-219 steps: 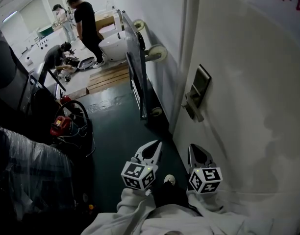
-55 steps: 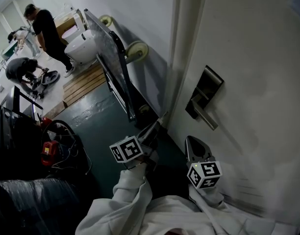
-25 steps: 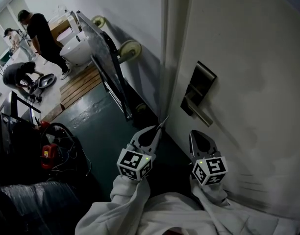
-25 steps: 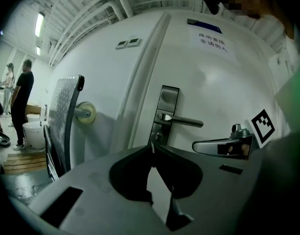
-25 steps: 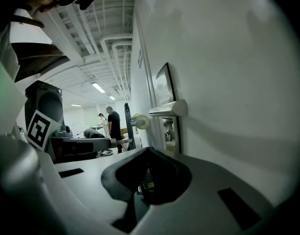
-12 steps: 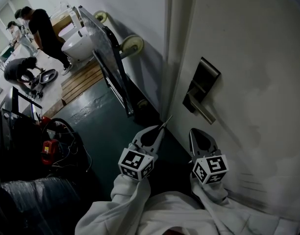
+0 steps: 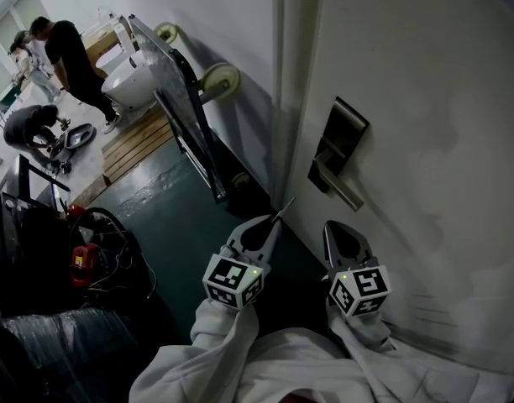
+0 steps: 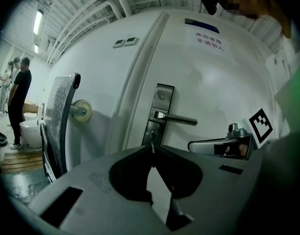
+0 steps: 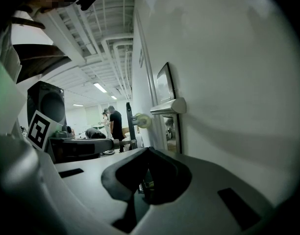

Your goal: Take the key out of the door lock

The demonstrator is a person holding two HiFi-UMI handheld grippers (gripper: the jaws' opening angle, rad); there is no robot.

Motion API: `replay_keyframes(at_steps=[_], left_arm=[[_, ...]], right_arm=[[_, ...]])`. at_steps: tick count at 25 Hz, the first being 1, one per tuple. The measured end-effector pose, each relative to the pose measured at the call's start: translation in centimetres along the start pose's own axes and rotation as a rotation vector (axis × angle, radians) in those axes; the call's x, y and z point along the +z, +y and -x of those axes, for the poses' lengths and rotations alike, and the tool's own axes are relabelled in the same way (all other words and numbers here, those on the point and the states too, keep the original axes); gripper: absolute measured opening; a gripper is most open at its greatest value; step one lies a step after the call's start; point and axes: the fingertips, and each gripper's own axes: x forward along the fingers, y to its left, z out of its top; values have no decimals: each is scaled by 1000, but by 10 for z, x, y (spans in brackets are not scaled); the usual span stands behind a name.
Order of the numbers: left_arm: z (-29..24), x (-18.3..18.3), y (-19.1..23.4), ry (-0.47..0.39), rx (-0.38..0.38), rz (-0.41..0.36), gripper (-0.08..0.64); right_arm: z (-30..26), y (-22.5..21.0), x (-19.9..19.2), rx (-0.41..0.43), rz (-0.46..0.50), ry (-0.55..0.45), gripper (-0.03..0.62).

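Note:
The white door (image 7: 425, 141) carries a dark metal lock plate (image 7: 338, 137) with a lever handle (image 7: 341, 189). In the left gripper view the plate (image 8: 161, 109) and its keyhole cylinder (image 8: 152, 134) lie straight ahead. My left gripper (image 7: 272, 223) is shut on a thin silver key (image 7: 284, 207), which sticks out past the tips, clear of the door. The key (image 8: 151, 148) shows as a sliver between the closed tips. My right gripper (image 7: 335, 230) hangs beside the door below the handle, jaws together and empty. In the right gripper view it (image 9: 147, 153) points along the door past the handle (image 9: 169, 106).
A wheeled metal panel cart (image 7: 177, 99) leans on the wall left of the door frame. Behind it are a white toilet (image 7: 131, 78) and a wooden pallet (image 7: 139, 141). People (image 7: 68, 57) work at the far left. A red device (image 7: 81, 263) and cables lie on the dark floor.
Against the earliest frame, my left gripper has risen and now grips the key. Over the last second neither gripper has visibly moved; only the head view has shifted slightly.

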Motion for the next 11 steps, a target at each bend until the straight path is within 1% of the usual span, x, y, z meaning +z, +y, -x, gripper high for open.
replay_keyframes(at_steps=[11], left_arm=[[-1, 2, -2, -4, 2, 4, 26]], right_arm=[[3, -1, -1, 4, -2, 3, 51]])
